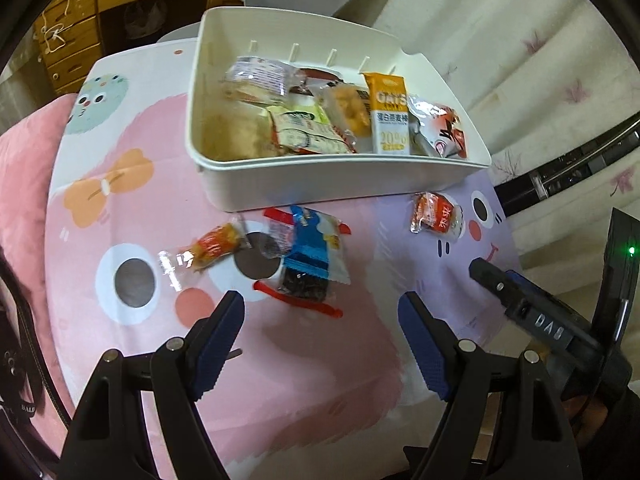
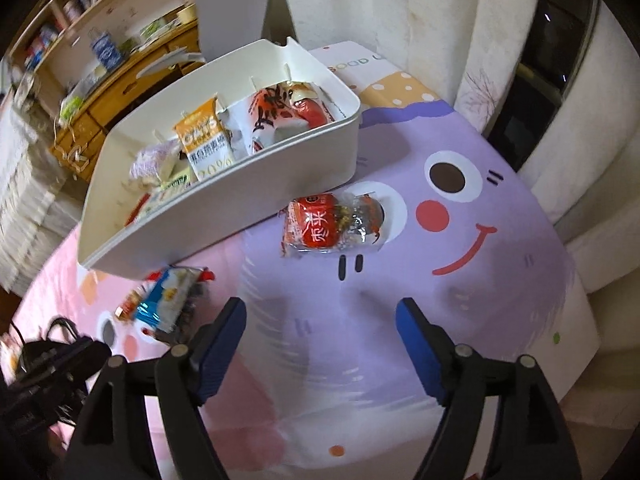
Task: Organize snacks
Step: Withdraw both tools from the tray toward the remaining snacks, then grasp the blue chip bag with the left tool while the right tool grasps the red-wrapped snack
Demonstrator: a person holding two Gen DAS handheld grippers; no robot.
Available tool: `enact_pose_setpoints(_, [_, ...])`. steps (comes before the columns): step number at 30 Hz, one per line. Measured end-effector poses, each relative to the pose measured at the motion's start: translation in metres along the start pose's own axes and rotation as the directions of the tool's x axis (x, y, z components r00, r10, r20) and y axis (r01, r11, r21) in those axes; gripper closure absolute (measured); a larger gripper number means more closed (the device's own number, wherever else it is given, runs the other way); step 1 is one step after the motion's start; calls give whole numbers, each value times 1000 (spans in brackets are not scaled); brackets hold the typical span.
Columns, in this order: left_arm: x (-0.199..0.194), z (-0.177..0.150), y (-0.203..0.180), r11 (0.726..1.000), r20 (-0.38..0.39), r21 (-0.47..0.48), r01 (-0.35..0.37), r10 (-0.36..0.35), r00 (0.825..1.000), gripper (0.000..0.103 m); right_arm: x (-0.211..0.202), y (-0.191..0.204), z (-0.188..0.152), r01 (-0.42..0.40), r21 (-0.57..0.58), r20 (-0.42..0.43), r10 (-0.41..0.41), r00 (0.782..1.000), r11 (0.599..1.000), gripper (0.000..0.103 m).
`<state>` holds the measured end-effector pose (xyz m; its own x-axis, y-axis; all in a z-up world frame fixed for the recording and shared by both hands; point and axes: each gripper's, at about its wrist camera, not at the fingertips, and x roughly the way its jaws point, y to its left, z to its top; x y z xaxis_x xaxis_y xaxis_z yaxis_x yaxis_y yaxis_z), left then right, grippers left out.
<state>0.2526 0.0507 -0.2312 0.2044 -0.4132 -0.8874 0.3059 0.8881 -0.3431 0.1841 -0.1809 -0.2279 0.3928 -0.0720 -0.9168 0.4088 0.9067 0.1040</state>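
A white bin [image 1: 304, 184] [image 2: 224, 204] holds several snack packs, an orange oats box [image 1: 390, 114] [image 2: 206, 140] among them. On the cartoon mat in front of it lie a blue wafer pack [image 1: 314, 246] [image 2: 166, 298], an orange candy pack [image 1: 212, 246] and a red snack pack [image 1: 436, 214] [image 2: 324, 222]. My left gripper [image 1: 320, 312] hangs open just short of the blue pack, nothing between its blue pads. My right gripper [image 2: 320, 316] is open and empty below the red pack; it also shows at the left view's right edge [image 1: 532, 308].
A pink cushion [image 1: 24, 184] lies left of the table. Cream curtains [image 2: 400, 4] hang behind it, with a wooden dresser and shelves [image 2: 120, 76] at the back left. The table edge [image 2: 580, 360] runs close on the right.
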Motion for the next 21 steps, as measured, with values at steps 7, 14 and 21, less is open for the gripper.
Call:
enact_pose_setpoints(7, [17, 10, -9, 998, 29, -10, -69, 70, 997, 25, 11, 4, -5, 22, -130, 45, -16, 999, 991, 25])
enact_pose_setpoints(14, [43, 20, -11, 988, 7, -42, -146, 147, 989, 25, 33, 8, -2, 37, -253, 110, -9, 994, 967, 25])
enact_pose_setpoints(21, [67, 27, -14, 976, -20, -62, -209, 209, 978, 25, 55, 10, 4, 62, -353, 149, -10, 989, 933, 25])
